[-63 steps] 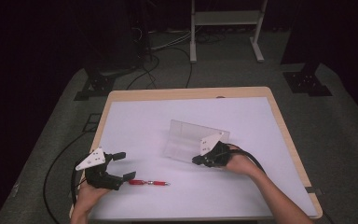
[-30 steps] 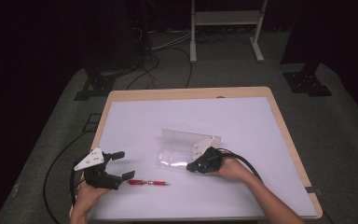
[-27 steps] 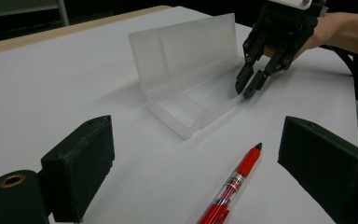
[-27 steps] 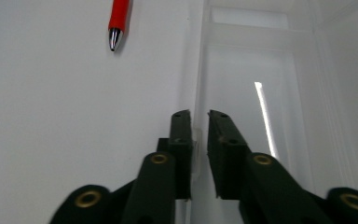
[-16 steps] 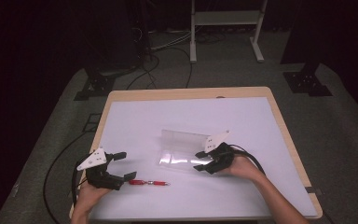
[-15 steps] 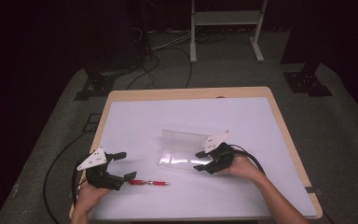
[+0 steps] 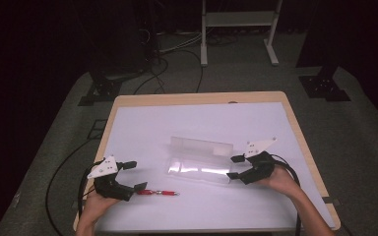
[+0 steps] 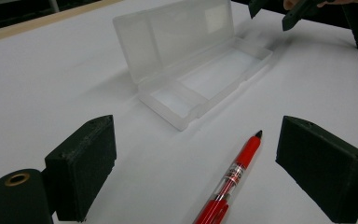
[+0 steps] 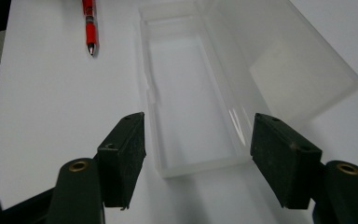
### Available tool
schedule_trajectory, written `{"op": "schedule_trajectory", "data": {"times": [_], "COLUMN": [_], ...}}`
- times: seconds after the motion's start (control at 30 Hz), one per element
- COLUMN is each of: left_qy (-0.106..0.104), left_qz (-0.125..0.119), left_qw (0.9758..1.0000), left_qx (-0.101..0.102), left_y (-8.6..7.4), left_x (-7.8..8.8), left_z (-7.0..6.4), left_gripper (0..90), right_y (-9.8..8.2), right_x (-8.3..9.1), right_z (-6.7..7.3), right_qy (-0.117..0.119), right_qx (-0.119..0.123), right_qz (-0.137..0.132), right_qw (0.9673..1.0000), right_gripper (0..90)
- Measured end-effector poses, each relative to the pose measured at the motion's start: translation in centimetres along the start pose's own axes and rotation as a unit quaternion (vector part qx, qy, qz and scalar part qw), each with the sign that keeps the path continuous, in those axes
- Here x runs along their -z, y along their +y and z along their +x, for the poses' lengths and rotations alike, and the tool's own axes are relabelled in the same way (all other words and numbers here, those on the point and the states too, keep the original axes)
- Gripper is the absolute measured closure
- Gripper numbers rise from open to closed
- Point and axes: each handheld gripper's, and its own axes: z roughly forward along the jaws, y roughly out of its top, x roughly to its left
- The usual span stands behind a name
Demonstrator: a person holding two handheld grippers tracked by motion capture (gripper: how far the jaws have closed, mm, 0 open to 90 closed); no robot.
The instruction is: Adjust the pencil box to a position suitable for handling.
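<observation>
Clear plastic pencil case [image 7: 199, 160] lying mid-table [image 7: 256, 123], lid [image 8: 177, 35] standing open, tray empty. Right gripper [image 7: 237, 167] just off its right end, fingers [image 9: 126, 154] apart, just been opening, nothing clamped. Left gripper [image 7: 134, 175] near the front left edge, fingers [image 8: 84, 170] spread either side of a red pen [image 8: 230, 179], not pressing it.

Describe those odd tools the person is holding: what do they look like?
Each hand holds a black two-jaw tool. The left gripper and right gripper each carry a pale grey three-cornered plate on top and trail a black cable. Seen close, the jaws are blocky matt-black pads with a brass-coloured ring at the base. The forearms are bare, with no sleeves in sight.
</observation>
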Motion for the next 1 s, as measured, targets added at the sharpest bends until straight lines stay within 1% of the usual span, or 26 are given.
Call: {"op": "schedule_trajectory", "data": {"times": [0.17, 0.2, 0.23, 0.33, 0.4, 0.43, 0.5, 0.53, 0.57, 0.6, 0.63, 0.7, 0.73, 0.77, 0.8, 0.83, 0.93, 1.0], "left_qy": [-0.005, -0.008, -0.008, -0.014, -0.015, -0.02, -0.02, -0.027, -0.027, -0.032, -0.032, -0.039, -0.044, -0.046, -0.053, -0.053, -0.064, -0.064], "left_qz": [0.003, 0.004, 0.004, 0.0, 0.005, 0.007, 0.01, 0.014, 0.014, 0.022, 0.022, 0.03, 0.037, 0.042, 0.051, 0.051, 0.073, 0.084], "left_qw": [1.0, 0.9999, 0.9999, 0.9998, 0.9996, 0.9995, 0.9994, 0.9992, 0.9992, 0.9987, 0.9987, 0.998, 0.9974, 0.997, 0.996, 0.996, 0.9935, 0.9922], "left_qx": [-0.005, -0.009, -0.009, -0.017, -0.022, -0.024, -0.026, -0.027, -0.027, -0.032, -0.032, -0.039, -0.044, -0.046, -0.05, -0.05, -0.059, -0.066], "left_y": [0.2, 0.3, 0.3, 0.5, 0.6, 0.7, 0.8, 0.8, 0.8, 0.9, 0.9, 1.1, 1.2, 1.2, 1.2, 1.2, 1.0, 0.9], "left_x": [-0.2, -0.3, -0.3, -0.5, -0.6, -0.8, -0.9, -1.2, -1.2, -1.6, -1.6, -1.9, -2.2, -2.3, -2.7, -2.7, -3.2, -3.5], "left_z": [-0.1, -0.1, -0.1, -0.3, -0.3, -0.3, -0.4, -0.4, -0.4, -0.5, -0.5, -0.7, -0.8, -0.9, -1.0, -1.0, -1.2, -1.3], "left_gripper": [11.5, 11.8, 11.8, 12.2, 12.9, 13.3, 13.8, 14.0, 14.4, 14.5, 14.5, 14.5, 15.0, 15.0, 15.1, 15.1, 16.5, 16.5], "right_y": [-1.0, -1.4, -1.4, -2.2, -2.8, -3.0, -3.5, -3.7, -3.9, -4.3, -4.3, -4.7, -5.3, -5.4, -5.6, -5.6, -6.3, -6.5], "right_x": [1.0, 1.5, 1.5, 2.4, 2.9, 3.1, 3.6, 3.7, 3.9, 4.0, 4.0, 4.3, 4.8, 4.9, 5.0, 5.0, 5.4, 5.5], "right_z": [-0.1, -0.1, -0.1, 0.0, 0.0, 0.0, 0.1, 0.1, 0.2, 0.2, 0.2, 0.3, 0.5, 0.5, 0.5, 0.5, 0.7, 0.7], "right_qy": [-0.01, -0.015, -0.015, -0.026, -0.031, -0.033, -0.041, -0.043, -0.045, -0.047, -0.047, -0.05, -0.053, -0.055, -0.057, -0.057, -0.061, -0.061], "right_qx": [-0.01, -0.014, -0.014, -0.02, -0.025, -0.028, -0.028, -0.03, -0.032, -0.036, -0.036, -0.044, -0.045, -0.045, -0.047, -0.047, -0.054, -0.051], "right_qz": [0.002, -0.003, -0.003, -0.006, -0.01, -0.008, -0.016, -0.016, -0.016, -0.016, -0.016, -0.008, -0.019, -0.02, -0.02, -0.02, -0.016, -0.015], "right_qw": [0.9999, 0.9998, 0.9998, 0.9994, 0.9991, 0.999, 0.9986, 0.9985, 0.9983, 0.9981, 0.9981, 0.9977, 0.9974, 0.9973, 0.9971, 0.9971, 0.9965, 0.9967], "right_gripper": [33.4, 33.4, 33.4, 33.3, 33.3, 33.3, 33.3, 33.3, 33.3, 33.1, 33.1, 32.4, 33.2, 33.2, 33.2, 33.2, 33.1, 33.1]}}
